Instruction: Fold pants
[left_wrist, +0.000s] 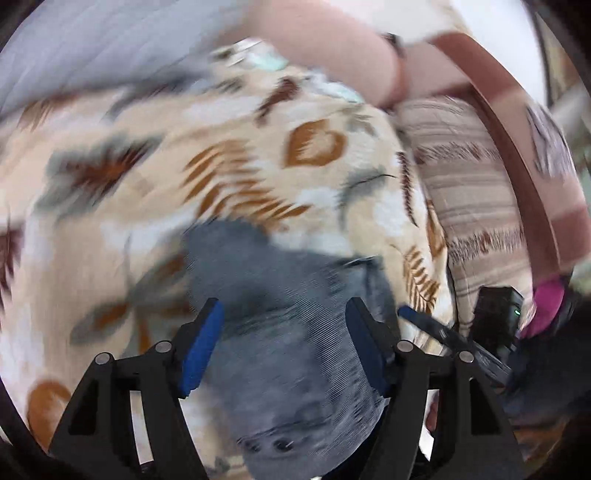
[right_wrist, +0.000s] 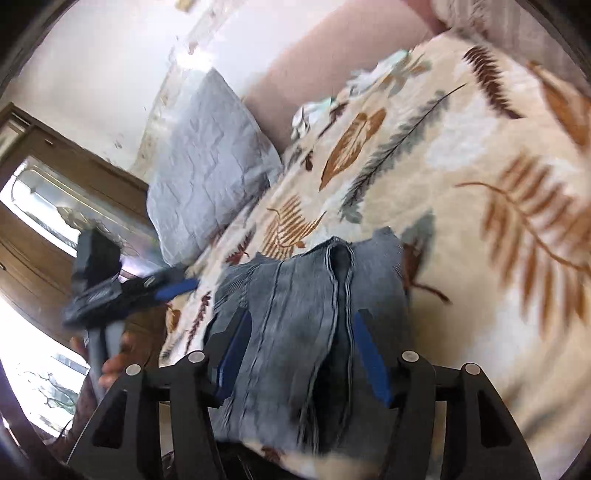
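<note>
The grey-blue pants (left_wrist: 291, 354) lie bunched on a leaf-patterned bedspread (left_wrist: 221, 147). In the left wrist view my left gripper (left_wrist: 286, 325) is open, its blue-padded jaws spread to either side of the cloth. In the right wrist view the pants (right_wrist: 306, 306) show seams and a hem, folded in a stack. My right gripper (right_wrist: 301, 339) is open with the stack between its jaws. The left gripper (right_wrist: 122, 291) shows at the left of the right wrist view, and the right gripper (left_wrist: 443, 332) at the right of the left wrist view. Both views are motion-blurred.
A pale grey pillow (right_wrist: 207, 158) leans at the head of the bed against a pink headboard (right_wrist: 332, 55). A striped cushion (left_wrist: 469, 192) and brown bed frame (left_wrist: 517, 155) lie to the right. A wooden cabinet with glass (right_wrist: 44, 206) stands beside the bed.
</note>
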